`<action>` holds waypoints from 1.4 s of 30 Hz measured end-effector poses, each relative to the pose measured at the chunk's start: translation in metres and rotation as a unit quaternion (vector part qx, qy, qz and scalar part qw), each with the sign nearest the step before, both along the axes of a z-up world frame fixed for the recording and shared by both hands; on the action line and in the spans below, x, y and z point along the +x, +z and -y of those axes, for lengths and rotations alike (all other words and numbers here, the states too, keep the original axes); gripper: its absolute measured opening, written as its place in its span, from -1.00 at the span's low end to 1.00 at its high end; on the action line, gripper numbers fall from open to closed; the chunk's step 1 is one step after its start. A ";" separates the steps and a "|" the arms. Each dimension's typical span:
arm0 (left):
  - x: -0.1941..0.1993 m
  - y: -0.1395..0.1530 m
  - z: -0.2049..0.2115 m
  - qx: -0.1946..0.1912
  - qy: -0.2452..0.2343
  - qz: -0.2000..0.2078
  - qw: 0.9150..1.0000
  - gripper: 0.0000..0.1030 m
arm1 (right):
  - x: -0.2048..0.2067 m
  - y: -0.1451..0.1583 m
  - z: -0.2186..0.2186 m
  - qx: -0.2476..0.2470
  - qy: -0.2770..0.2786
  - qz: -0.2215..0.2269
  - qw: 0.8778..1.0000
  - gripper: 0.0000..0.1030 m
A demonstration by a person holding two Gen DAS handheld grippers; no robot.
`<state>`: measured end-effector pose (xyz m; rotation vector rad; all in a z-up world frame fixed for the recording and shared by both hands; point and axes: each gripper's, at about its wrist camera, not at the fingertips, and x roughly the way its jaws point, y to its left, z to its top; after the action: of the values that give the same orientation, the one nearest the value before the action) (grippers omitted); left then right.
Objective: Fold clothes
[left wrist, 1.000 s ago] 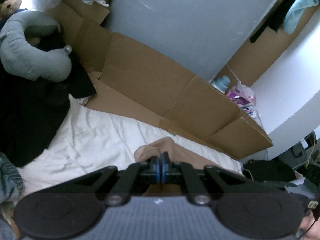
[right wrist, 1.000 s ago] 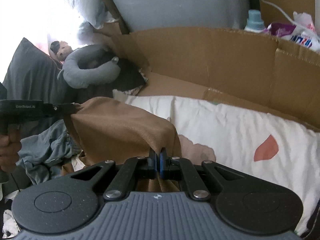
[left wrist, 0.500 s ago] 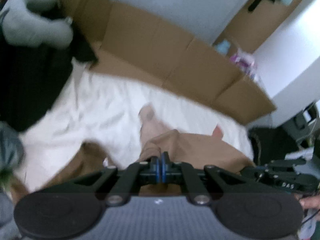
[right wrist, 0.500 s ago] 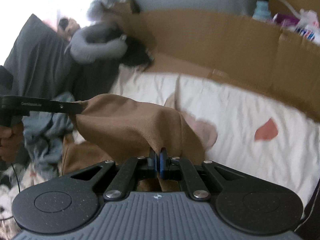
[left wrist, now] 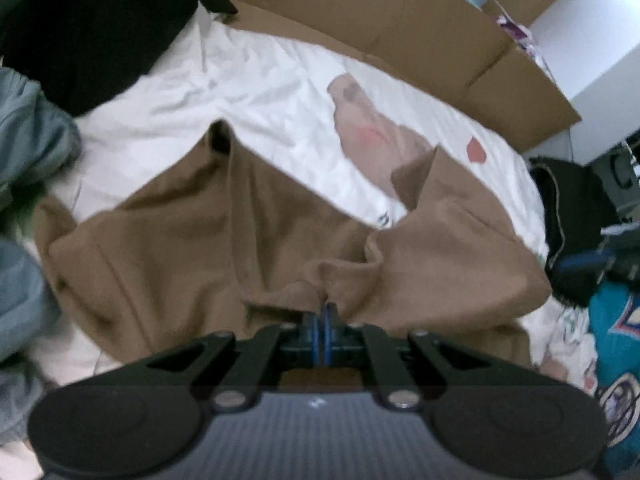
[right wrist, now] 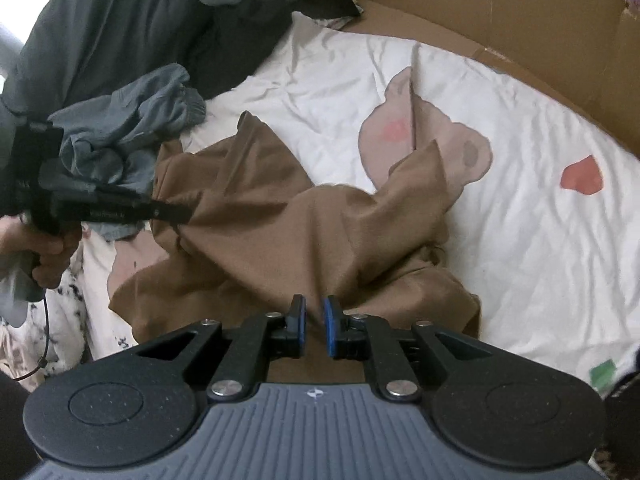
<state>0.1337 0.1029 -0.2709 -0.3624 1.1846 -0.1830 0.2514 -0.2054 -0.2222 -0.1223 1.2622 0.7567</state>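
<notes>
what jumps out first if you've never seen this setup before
The crumpled brown garment spread across the middle of the white bedsheet grabs the eye. The left gripper pinches its near edge, while the right gripper hangs open just above it. A bear print shows on the sheet beyond.

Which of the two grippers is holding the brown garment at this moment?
The left gripper: its blue pads are shut on the brown garment. The right gripper has a gap between its pads, holding nothing.
</notes>
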 end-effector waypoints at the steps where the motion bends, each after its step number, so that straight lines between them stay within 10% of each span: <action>1: -0.006 -0.003 -0.001 0.001 -0.002 -0.001 1.000 -0.94 | 0.001 0.006 0.001 -0.007 0.002 0.003 1.000 -0.80; 6: -0.032 -0.010 -0.005 0.010 -0.012 0.004 1.000 -0.94 | 0.022 0.025 0.001 -0.038 -0.003 0.027 0.999 -0.13; 23: -0.051 -0.032 0.004 0.049 -0.030 -0.004 0.998 -0.94 | 0.112 -0.055 0.001 0.003 -0.180 -0.049 0.983 0.16; 31: -0.058 -0.038 0.004 0.062 -0.028 -0.022 0.997 -0.93 | 0.132 -0.072 -0.032 -0.029 -0.168 -0.035 0.985 0.28; 37: -0.070 -0.015 -0.012 0.054 -0.007 -0.006 0.998 -0.81 | 0.136 -0.087 -0.043 -0.084 -0.144 -0.029 0.986 0.21; 42: -0.062 -0.002 -0.020 0.045 0.007 0.025 0.999 -0.07 | 0.134 -0.087 -0.030 -0.089 -0.126 -0.036 0.987 -0.81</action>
<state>0.0718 0.1225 -0.2726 -0.2854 1.1365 -0.1241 0.3855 -0.1749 -0.3095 -0.0792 1.3827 0.4342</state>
